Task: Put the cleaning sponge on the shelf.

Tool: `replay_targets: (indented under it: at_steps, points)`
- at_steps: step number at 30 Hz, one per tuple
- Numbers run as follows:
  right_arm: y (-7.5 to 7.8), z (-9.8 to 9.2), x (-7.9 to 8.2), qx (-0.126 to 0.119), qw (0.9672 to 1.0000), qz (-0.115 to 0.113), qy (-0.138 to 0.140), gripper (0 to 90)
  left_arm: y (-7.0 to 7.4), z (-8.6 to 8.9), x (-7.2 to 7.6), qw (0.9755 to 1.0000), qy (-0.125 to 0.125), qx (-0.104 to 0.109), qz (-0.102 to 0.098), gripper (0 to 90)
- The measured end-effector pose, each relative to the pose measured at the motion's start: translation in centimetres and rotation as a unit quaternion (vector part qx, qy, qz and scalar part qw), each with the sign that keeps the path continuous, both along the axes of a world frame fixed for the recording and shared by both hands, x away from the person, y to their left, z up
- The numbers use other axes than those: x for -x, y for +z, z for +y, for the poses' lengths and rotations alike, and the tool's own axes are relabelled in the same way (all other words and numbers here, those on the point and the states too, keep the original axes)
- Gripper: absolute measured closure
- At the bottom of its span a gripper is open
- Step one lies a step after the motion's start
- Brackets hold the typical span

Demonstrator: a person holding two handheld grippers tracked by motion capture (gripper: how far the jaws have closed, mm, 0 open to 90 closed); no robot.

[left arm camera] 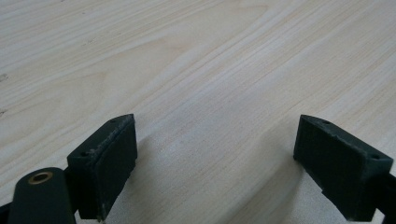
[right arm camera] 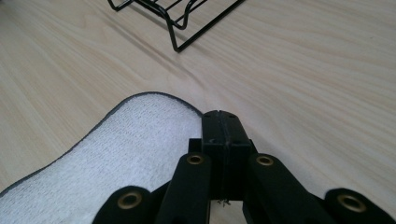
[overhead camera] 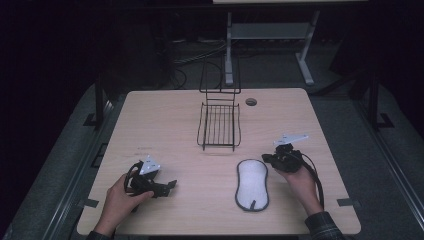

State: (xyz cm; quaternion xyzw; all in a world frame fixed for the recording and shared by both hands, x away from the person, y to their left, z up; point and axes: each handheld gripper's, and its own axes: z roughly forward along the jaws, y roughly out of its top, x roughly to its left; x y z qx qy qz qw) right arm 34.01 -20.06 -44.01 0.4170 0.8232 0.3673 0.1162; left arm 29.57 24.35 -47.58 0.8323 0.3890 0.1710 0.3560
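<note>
Beside white pad (overhead camera: 252,184), unlabelled wire rack (overhead camera: 219,125)

The left hand (overhead camera: 120,196) rests on the table (overhead camera: 165,115) near its front left corner, wrapped around the body of the left gripper (overhead camera: 171,185). That gripper lies low over the table, pointing toward the table's centre line. Its jaws stand wide apart with nothing between them. The right hand (overhead camera: 299,176) sits on the table's right half, forearm entering over the front edge, sleeve visible at the wrist. The right gripper (overhead camera: 265,158) points left toward the table's middle, tilted down close to the surface. Its jaws are pressed together, pads meeting with nothing clamped between them.
</note>
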Motion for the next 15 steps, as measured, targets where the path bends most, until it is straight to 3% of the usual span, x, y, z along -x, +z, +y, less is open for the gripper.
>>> replay_targets:
  at_steps: [15]
  points:
    - [-1.2, 1.9, -0.5, 0.015, 0.9995, 0.021, 0.020, 89.5, 0.0, 0.0, 0.0, 1.0000, 0.000, 0.000, 0.000, 12.6]
